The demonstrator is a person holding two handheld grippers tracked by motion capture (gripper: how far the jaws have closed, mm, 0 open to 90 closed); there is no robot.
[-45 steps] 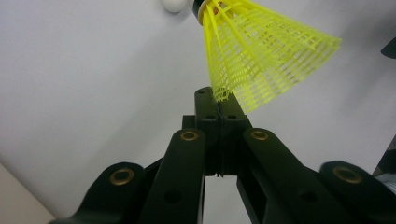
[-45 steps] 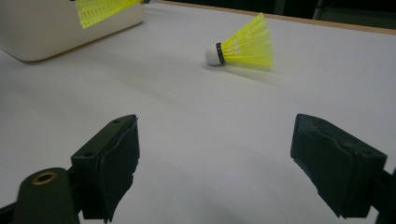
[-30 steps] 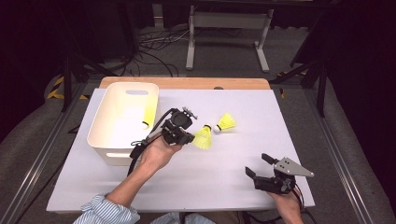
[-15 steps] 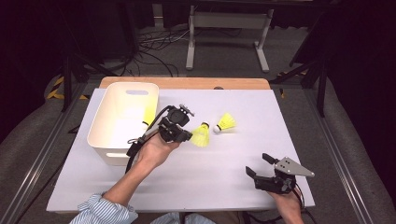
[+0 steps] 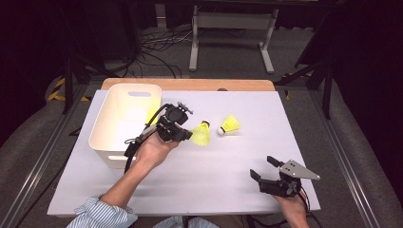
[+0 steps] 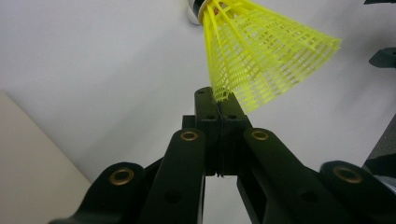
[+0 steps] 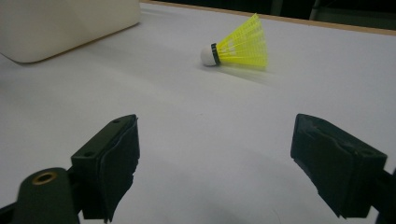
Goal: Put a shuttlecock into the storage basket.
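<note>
Clamped tight on the skirt edge of a yellow shuttlecock (image 6: 261,56), the left gripper (image 5: 183,134) holds it above the white table (image 5: 214,171), beside the white bin (image 5: 124,118). A second shuttlecock (image 5: 229,126) lies further right. Nearest the front edge, the right gripper (image 5: 263,167) rests with jaws spread wide, holding nothing.

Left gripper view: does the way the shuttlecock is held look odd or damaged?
Slightly odd: the left gripper pinches only the rim of the shuttlecock skirt, so it hangs tilted. No damage shows.
</note>
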